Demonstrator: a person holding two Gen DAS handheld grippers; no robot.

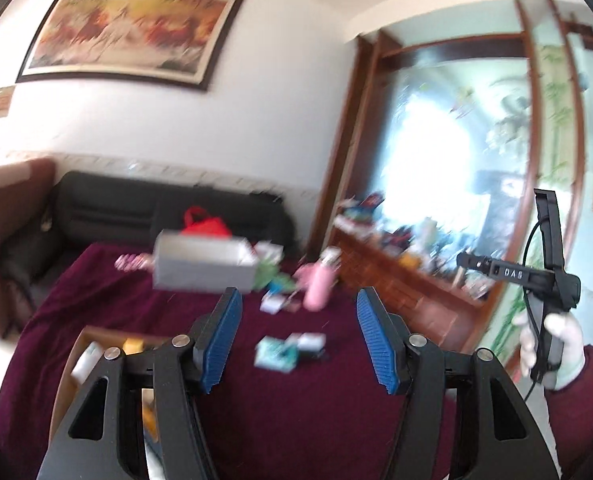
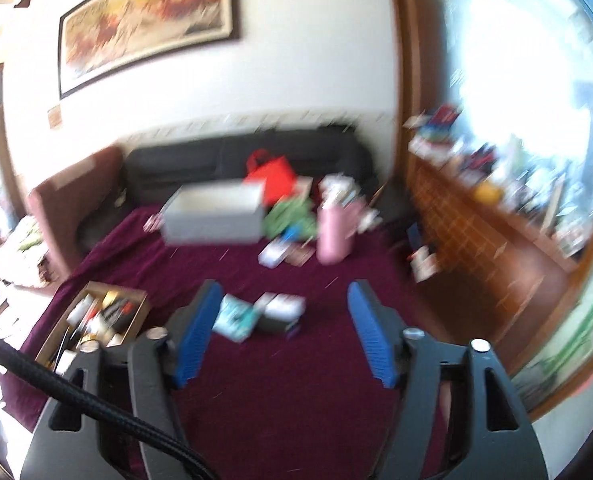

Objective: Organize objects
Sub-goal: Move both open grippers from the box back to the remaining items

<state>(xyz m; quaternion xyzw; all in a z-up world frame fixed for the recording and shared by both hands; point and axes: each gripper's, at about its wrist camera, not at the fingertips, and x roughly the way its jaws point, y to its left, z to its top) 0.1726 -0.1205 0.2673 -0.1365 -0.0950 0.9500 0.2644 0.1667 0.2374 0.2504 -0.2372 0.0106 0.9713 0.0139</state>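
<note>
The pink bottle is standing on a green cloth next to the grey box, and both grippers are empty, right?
Not quite. The cloth under the pink bottle is dark purple, not green; the right wrist view shows it. The grey box does sit near the bottle, and the left gripper and right gripper are empty.

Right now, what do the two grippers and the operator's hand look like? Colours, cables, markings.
Both grippers, left and right, have black angular frames, silver pivot bolts and ribbed blue pads. The right unit's side reads "DAS", with a thin black cable. A braided black cable crosses its own view. The hand wears a white glove and maroon sleeve.
</note>
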